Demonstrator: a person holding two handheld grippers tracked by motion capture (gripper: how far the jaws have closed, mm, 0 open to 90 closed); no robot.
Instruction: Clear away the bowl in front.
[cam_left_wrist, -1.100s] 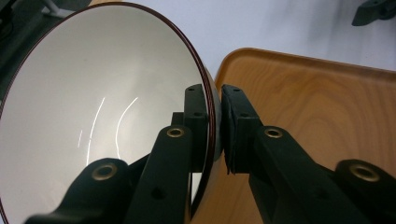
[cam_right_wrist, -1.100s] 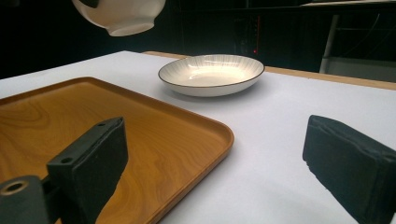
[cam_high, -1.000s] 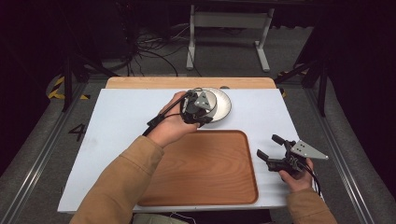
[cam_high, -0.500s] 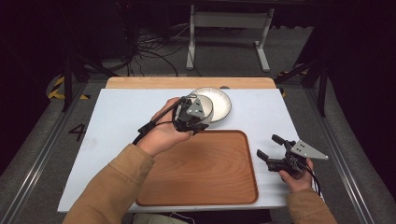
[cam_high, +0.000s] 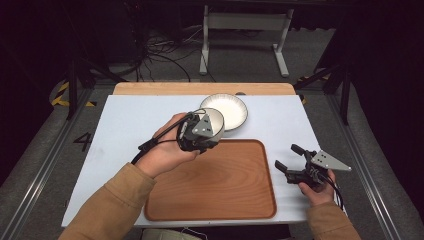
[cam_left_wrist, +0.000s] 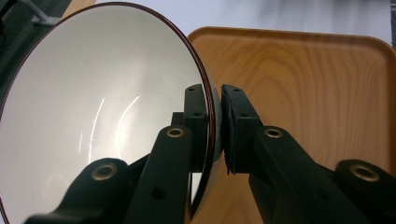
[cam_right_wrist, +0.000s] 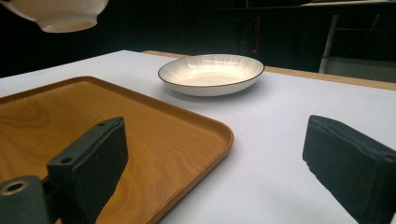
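Note:
A small white bowl (cam_high: 215, 121) with a dark rim hangs tilted in the air above the tray's far edge. My left gripper (cam_high: 207, 132) is shut on its rim. In the left gripper view one pad sits inside the bowl (cam_left_wrist: 102, 107) and the other outside, with the gripper (cam_left_wrist: 215, 126) pinching the wall. A wooden tray (cam_high: 215, 185) lies at the near middle of the white table. My right gripper (cam_high: 286, 156) rests just right of the tray, open, with nothing between its jaws (cam_right_wrist: 215, 158). The bowl's foot (cam_right_wrist: 58, 14) shows at the top left of the right gripper view.
A wide white plate (cam_high: 225, 111) with a striped rim stands on the table beyond the tray, also seen ahead as the plate (cam_right_wrist: 211, 74) in the right gripper view. The tray (cam_right_wrist: 70, 112) has a raised lip. A metal stand and cables lie on the floor behind the table.
My left gripper has carried the bowl away from over the plate, toward the person and slightly left, to the tray's far edge. The right gripper has stayed put.

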